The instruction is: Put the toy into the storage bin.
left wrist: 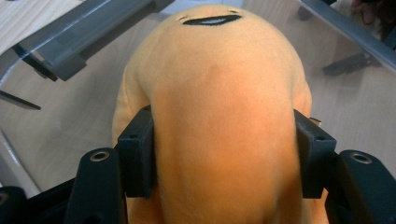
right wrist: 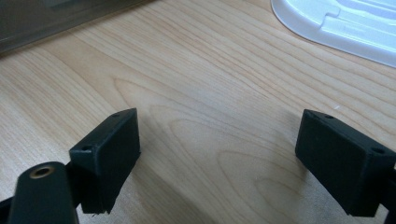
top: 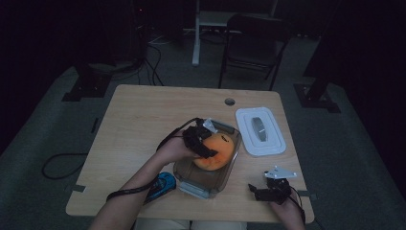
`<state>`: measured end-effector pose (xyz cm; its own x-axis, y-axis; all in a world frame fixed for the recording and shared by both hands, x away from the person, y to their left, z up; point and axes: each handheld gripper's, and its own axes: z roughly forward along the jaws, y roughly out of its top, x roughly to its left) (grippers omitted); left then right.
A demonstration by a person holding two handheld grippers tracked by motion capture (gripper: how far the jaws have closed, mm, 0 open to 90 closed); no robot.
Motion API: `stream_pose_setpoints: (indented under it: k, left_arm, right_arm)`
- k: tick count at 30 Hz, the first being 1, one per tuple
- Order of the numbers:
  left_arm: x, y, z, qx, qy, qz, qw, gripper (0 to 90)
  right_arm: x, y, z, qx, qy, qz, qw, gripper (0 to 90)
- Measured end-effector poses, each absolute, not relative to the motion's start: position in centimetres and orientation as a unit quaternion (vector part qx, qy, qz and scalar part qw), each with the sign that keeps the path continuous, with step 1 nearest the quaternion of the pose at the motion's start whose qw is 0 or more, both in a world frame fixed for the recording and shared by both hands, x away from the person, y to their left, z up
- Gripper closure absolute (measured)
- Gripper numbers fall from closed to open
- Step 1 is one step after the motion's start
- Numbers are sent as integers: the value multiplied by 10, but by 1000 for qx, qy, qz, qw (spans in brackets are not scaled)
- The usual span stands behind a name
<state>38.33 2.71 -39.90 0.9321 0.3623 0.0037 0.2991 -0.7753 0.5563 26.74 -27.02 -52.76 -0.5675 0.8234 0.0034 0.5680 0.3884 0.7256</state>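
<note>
1. My left gripper [left wrist: 219,154] has its jaws on either flank of the orange plush toy [left wrist: 219,107]; the pads touch the fur at both sides, and the plush bulges between them, so I call it a soft clamp.
2. It gives easily: soft stuffing, light by the look of it, no hard edge. The fuzzy cover should not slip, but a loose squeeze could let it sag out.
3. I judge the narrow waist, where the jaws sit now, the best hold; the broad rounded head is too wide.
4. The toy lies inside the clear container [top: 225,177], mid tabletop [top: 143,120].
5. My right gripper [top: 270,189] rests near the front edge, jaws wide apart over bare wood, nothing between them.
6. The white lid [top: 261,132] lies just beside the container, on its far right.
</note>
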Motion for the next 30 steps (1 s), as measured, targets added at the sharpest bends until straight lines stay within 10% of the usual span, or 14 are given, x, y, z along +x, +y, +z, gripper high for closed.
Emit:
stream_pose_setpoints:
  k: [30]
  left_arm:
    - [376,20,-402,956,164,34,239,146]
  right_arm:
    - [267,-270,-528,427,813,350,183,135]
